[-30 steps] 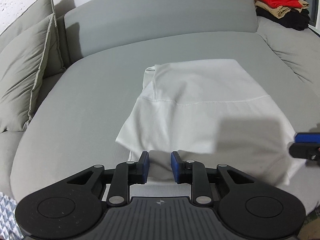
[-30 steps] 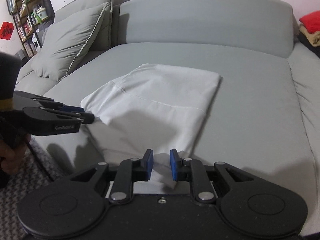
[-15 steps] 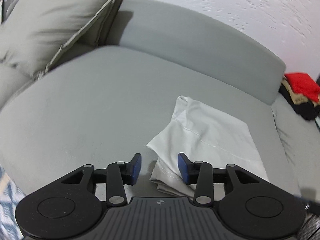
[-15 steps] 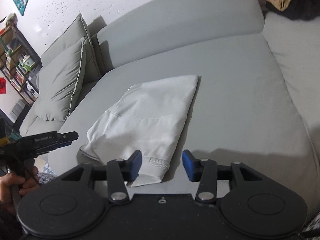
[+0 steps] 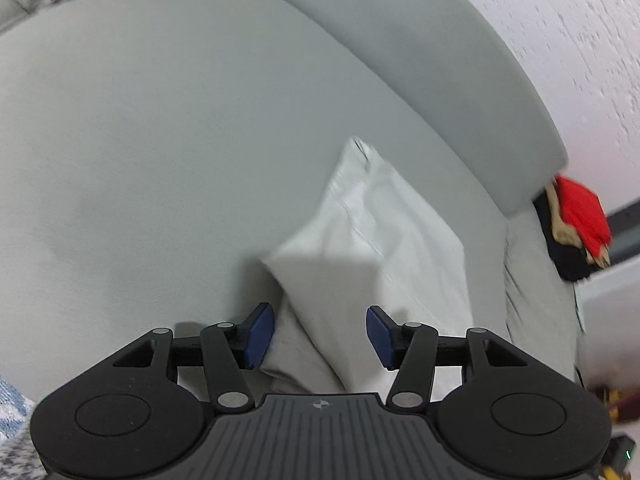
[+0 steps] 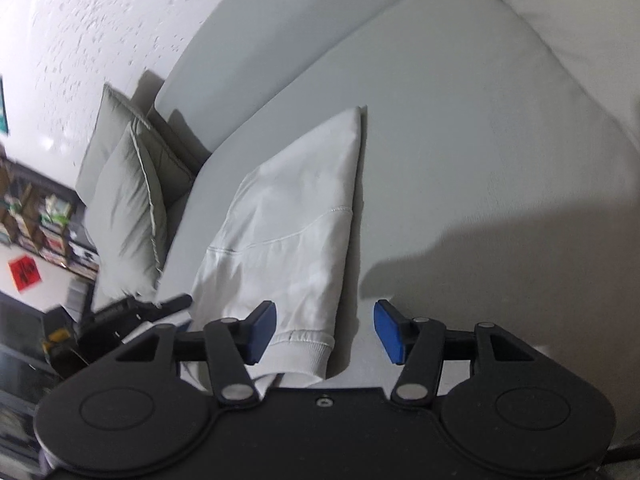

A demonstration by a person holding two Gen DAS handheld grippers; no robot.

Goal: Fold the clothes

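Observation:
A white folded garment lies flat on the grey sofa seat. My left gripper hovers over its near left corner with the jaws opening; cloth lies below the gap, and the blue pads do not press on it. In the right wrist view the same garment runs away from me, its ribbed hem nearest. My right gripper is over that hem's right corner, jaws opening, with the hem beside the left pad and untouched. The left gripper shows at the garment's far left side.
A stack of folded clothes, red on top, sits at the sofa's right end. Grey cushions lean at the left end. The sofa backrest runs behind the garment. Shelves stand beyond the cushions.
Both grippers have let go of the garment's front edge and spread their jaws. Both have rolled and shifted outward, the left toward the garment's left corner, the right toward its right corner.

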